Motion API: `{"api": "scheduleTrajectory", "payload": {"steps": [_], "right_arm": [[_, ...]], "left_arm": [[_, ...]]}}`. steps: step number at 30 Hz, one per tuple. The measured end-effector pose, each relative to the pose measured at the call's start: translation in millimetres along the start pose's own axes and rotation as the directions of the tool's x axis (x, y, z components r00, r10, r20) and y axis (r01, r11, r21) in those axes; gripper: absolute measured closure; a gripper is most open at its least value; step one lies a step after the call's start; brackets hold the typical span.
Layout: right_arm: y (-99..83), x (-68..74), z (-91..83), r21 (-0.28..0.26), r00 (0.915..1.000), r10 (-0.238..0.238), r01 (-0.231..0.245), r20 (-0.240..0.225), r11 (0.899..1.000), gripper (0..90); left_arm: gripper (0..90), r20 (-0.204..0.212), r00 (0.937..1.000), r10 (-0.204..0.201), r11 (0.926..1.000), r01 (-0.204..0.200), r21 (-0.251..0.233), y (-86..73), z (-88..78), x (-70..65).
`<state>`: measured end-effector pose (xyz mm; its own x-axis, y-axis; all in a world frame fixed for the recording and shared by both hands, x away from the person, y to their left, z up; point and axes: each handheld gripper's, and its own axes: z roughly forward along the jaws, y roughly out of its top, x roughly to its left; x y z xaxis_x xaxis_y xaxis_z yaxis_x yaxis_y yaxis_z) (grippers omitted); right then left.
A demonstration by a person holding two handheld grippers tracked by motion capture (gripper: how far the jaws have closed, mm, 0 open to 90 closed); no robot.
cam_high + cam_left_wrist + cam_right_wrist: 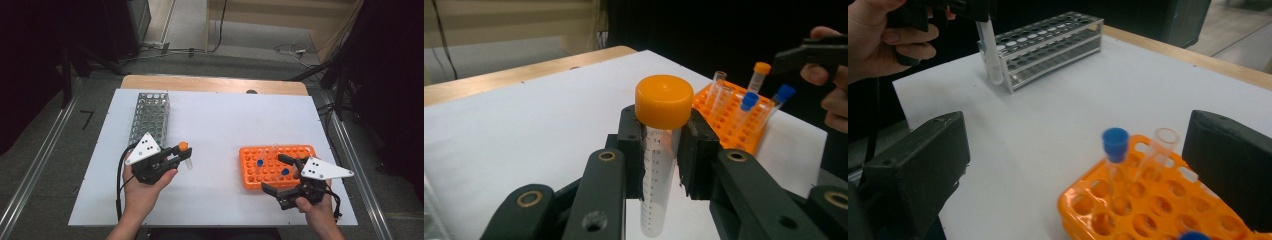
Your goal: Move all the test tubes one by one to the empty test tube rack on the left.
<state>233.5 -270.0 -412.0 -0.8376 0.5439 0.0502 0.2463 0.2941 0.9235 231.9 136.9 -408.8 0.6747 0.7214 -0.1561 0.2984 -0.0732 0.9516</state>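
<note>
The orange tube rack point(276, 165) at near right holds blue-capped tubes point(1114, 150) and an uncapped one point(1159, 145). The metal rack point(150, 116) stands far left. The left gripper point(176, 155) clamps an orange-capped tube point(660, 150) above the table point(220, 125); the right gripper point(279, 172) gapes wide, holding nothing.

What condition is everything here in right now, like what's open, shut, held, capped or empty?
Left gripper: shut on the orange-capped tube.
Orange-capped tube: capped, upright, lifted clear of the table.
Right gripper: open, holding nothing.
Orange rack: mostly empty holes, a few tubes standing in it.
Blue-capped tube: capped, standing in the orange rack.
Clear tube: uncapped.
Metal rack: empty.
</note>
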Motion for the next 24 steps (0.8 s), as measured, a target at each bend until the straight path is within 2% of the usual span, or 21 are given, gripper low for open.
{"api": "scheduleTrajectory", "payload": {"steps": [12,19,22,24], "right_arm": [[-10.4,-34.3,-27.5,-0.047,0.9942,0.065,-0.061,0.086,0.997,0.0],[-20.2,-49.6,-38.2,-0.053,0.9873,0.103,-0.097,0.121,0.994,0.0],[-22.7,-54.1,-43.4,-0.062,0.9833,0.119,-0.111,0.138,0.992,0.0],[-24.2,-56.7,-45.4,-0.065,0.9812,0.123,-0.115,0.149,0.991,0.0]], "left_arm": [[74.9,-0.076,0.9969,-0.018,0.9997,0.017,-0.019,20.5,5.9,35.0],[74.9,-0.134,0.991,-0.001,0.9997,-0.002,-0.024,33.6,12.3,56.5],[74.8,-0.144,0.9894,-0.018,0.9992,0.012,-0.039,39.6,16.2,67.6],[74.8,-0.157,0.9876,-0.009,0.9994,0.003,-0.033,44.4,18.8,74.5]]}}
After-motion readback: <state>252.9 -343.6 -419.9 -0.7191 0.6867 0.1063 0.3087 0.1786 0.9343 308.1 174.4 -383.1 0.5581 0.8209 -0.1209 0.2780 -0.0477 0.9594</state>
